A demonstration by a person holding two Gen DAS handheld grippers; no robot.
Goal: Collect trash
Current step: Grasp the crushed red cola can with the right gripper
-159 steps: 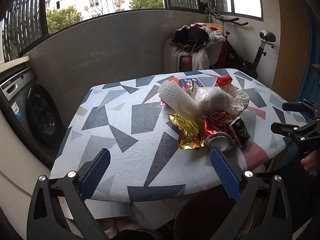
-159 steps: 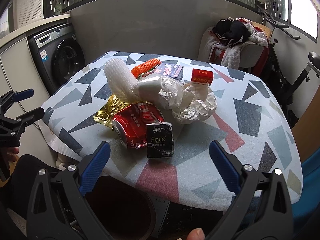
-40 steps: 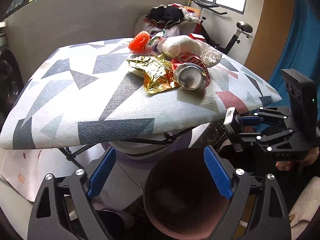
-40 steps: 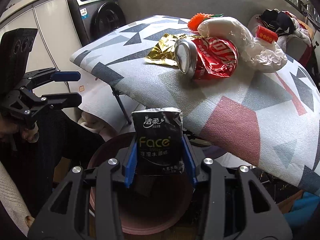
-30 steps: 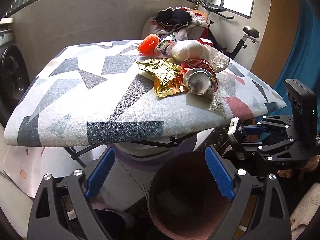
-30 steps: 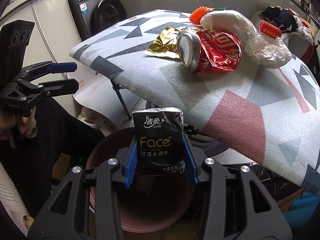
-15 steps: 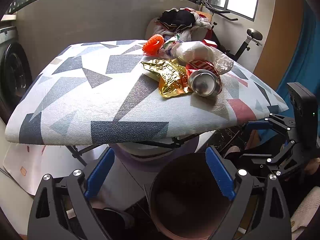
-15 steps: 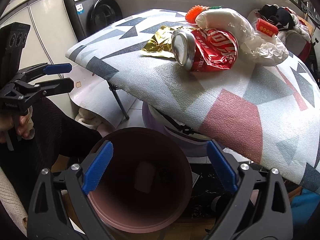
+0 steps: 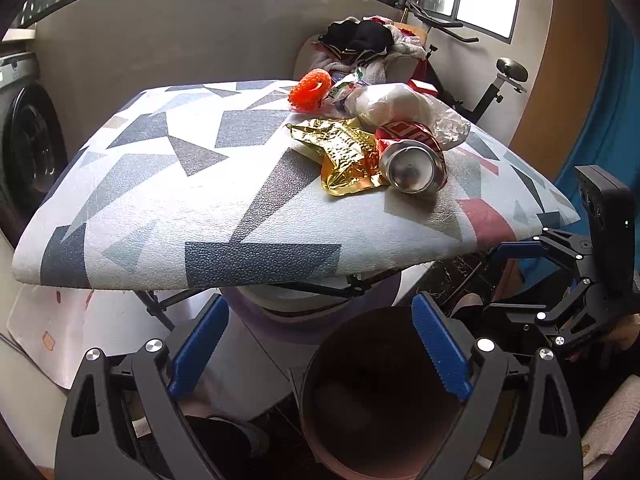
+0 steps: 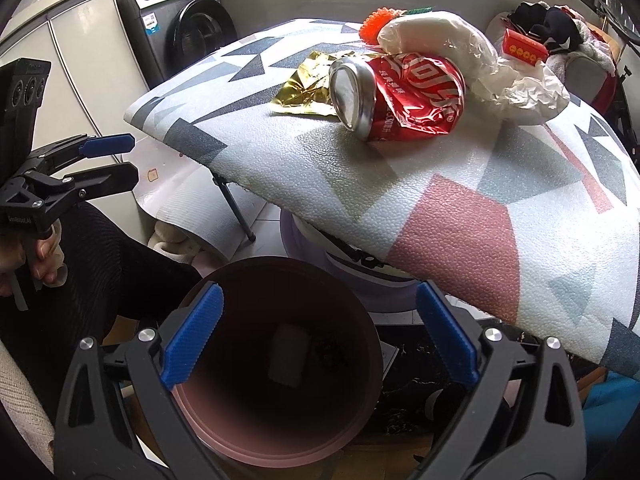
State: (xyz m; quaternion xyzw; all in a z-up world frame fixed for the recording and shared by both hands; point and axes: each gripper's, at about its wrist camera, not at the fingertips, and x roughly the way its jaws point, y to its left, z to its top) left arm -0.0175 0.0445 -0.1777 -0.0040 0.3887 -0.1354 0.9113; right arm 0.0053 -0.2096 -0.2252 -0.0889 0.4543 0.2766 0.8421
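A crushed red can lies on the patterned table beside a gold wrapper, a white plastic bag, an orange net and a small red box. Under the table's near edge stands a pink-brown bin, and a pale packet lies at its bottom. Right over the bin, my right gripper has its jaws opening wide with nothing between them. To the bin's left, my left gripper hangs open and empty. The black tissue pack is hidden in the bin's dark.
A washing machine stands at the left wall. A chair piled with clothes and an exercise bike are behind the table. A person's black-clad leg is beside the bin. Folding table legs and white sheeting lie underneath.
My right gripper has opened and the black tissue pack it held is gone from between its fingers, dropped toward the bin. The left gripper has kept its place, open.
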